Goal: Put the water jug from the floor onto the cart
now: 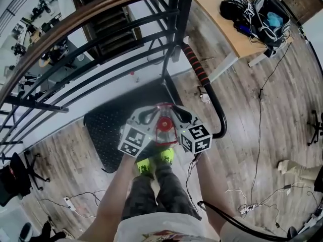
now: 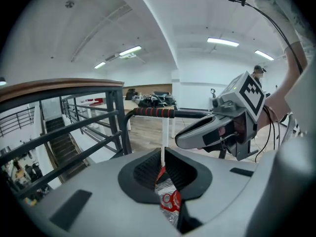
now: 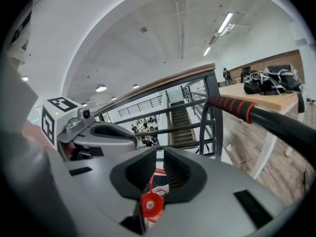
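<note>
The water jug (image 1: 164, 127) shows from above as a clear top with a red cap, held up over my green shoes just in front of the cart. My left gripper (image 1: 153, 128) clamps it from the left and my right gripper (image 1: 175, 128) from the right. In the left gripper view the jaws of the left gripper (image 2: 163, 171) press on the jug's red and clear top (image 2: 169, 200). The right gripper (image 3: 157, 174) closes on the jug beside its red cap (image 3: 149, 205). The cart's black deck (image 1: 108, 130) lies left of and beyond the jug. Its handle (image 1: 195, 64) has a red and black grip.
A black railing (image 1: 91, 49) with a wooden handrail runs behind the cart, with stairs beyond. At the upper right a wooden desk (image 1: 227, 19) carries bags. Cables (image 1: 260, 135) trail over the wood floor on the right. An office chair (image 1: 15, 173) stands at the left.
</note>
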`<action>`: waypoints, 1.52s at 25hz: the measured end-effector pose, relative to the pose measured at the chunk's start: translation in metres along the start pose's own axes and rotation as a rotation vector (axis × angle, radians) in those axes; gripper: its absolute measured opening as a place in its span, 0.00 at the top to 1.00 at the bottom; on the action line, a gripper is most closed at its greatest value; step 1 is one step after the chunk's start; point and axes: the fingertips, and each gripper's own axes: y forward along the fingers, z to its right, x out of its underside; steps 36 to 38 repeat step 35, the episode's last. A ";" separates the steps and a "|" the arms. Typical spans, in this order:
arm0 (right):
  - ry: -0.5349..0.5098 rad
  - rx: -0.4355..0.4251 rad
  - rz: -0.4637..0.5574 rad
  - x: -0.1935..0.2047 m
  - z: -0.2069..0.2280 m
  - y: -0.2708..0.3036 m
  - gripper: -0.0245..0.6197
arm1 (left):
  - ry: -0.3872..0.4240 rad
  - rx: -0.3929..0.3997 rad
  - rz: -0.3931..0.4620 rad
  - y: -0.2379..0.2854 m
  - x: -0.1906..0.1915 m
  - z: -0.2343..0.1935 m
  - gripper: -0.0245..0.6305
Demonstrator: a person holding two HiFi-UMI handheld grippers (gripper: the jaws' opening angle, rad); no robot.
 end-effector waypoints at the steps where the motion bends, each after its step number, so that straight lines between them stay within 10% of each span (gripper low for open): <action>1: -0.004 -0.001 0.004 -0.005 -0.002 -0.003 0.88 | -0.015 0.000 0.009 -0.004 -0.005 0.002 0.92; 38: -0.030 -0.022 0.015 -0.036 -0.027 -0.031 0.90 | -0.097 -0.013 0.052 -0.037 -0.051 0.023 0.94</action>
